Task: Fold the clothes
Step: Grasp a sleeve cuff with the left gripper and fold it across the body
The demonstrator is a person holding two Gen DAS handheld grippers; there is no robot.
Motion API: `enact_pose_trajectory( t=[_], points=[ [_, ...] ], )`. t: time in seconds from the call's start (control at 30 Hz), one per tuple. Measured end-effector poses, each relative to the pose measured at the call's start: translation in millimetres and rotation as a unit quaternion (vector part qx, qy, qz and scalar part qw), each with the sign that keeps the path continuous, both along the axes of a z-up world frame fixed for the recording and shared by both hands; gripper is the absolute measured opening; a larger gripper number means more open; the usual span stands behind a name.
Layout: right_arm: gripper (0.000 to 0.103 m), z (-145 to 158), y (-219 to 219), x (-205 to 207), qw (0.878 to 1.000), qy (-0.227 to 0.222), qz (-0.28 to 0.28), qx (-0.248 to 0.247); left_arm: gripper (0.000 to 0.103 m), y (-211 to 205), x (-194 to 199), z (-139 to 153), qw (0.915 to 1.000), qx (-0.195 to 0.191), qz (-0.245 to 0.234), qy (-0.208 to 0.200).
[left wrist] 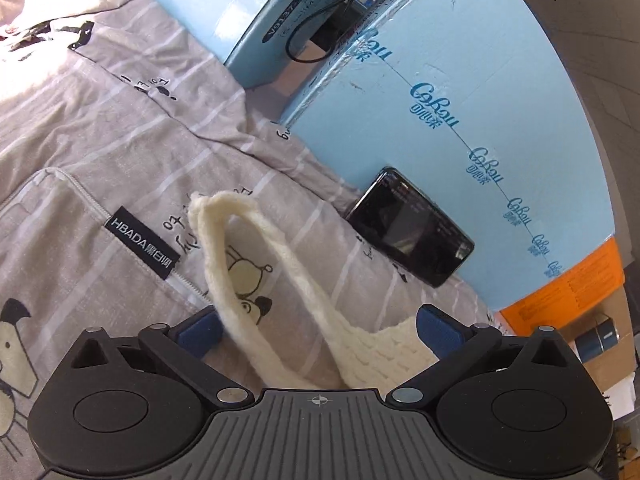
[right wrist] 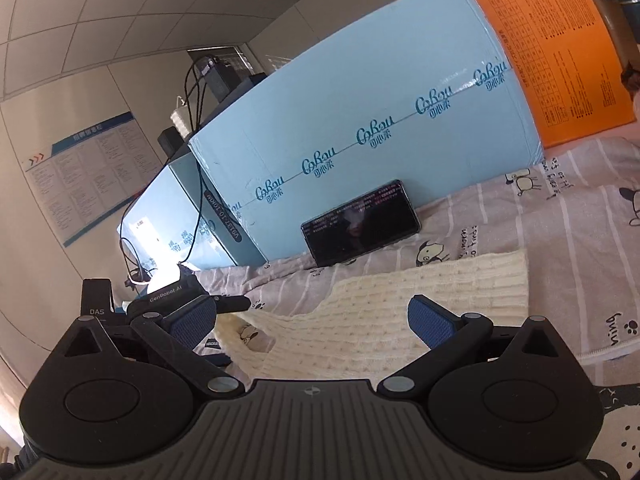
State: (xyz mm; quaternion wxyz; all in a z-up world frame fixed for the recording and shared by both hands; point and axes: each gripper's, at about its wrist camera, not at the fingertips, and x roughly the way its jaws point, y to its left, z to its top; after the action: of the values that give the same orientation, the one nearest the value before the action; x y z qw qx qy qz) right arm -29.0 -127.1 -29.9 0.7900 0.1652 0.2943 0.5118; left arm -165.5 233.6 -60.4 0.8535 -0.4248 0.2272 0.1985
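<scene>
A cream knitted garment [left wrist: 372, 356] lies on a grey striped bedsheet with dog prints [left wrist: 120, 152]. In the left wrist view its strap loop [left wrist: 224, 220] stretches away from me between the blue pads. My left gripper [left wrist: 318, 330] is open, with the knit lying between its pads and not pinched. In the right wrist view the knit's body [right wrist: 400, 300] lies flat ahead. My right gripper [right wrist: 312, 320] is open just above the knit's near edge. The left gripper's body [right wrist: 172, 292] shows at the left of the right wrist view.
A large light-blue carton [left wrist: 460, 80] [right wrist: 360, 120] stands along the bed's far side, with an orange panel [right wrist: 560, 48] at one end. A black phone [left wrist: 408, 226] [right wrist: 360, 222] leans against it. A second blue box with black cables [left wrist: 280, 12] stands beyond.
</scene>
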Motion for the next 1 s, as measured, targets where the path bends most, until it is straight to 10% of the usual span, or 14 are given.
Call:
enact_pose_trajectory(
  t=[0.2, 0.4, 0.83, 1.0],
  points=[
    [0.103, -17, 0, 19, 0.998, 0.054, -0.013, 0.009, 0.089, -3, 13, -14, 0.9984, 0.024, -0.009, -0.051],
    [0.103, -26, -9, 23, 0.996, 0.077, -0.044, 0.007, 0.026, 4, 8, -27, 0.9964, 0.071, 0.013, -0.044],
    [0.103, -38, -8, 33, 0.995, 0.094, -0.036, 0.007, 0.015, -2, 8, -31, 0.9938, 0.084, -0.008, -0.072],
    [0.103, -33, -15, 27, 0.995, 0.080, -0.055, 0.016, 0.008, -22, 2, -17, 0.9843, 0.152, -0.016, -0.087]
  ],
)
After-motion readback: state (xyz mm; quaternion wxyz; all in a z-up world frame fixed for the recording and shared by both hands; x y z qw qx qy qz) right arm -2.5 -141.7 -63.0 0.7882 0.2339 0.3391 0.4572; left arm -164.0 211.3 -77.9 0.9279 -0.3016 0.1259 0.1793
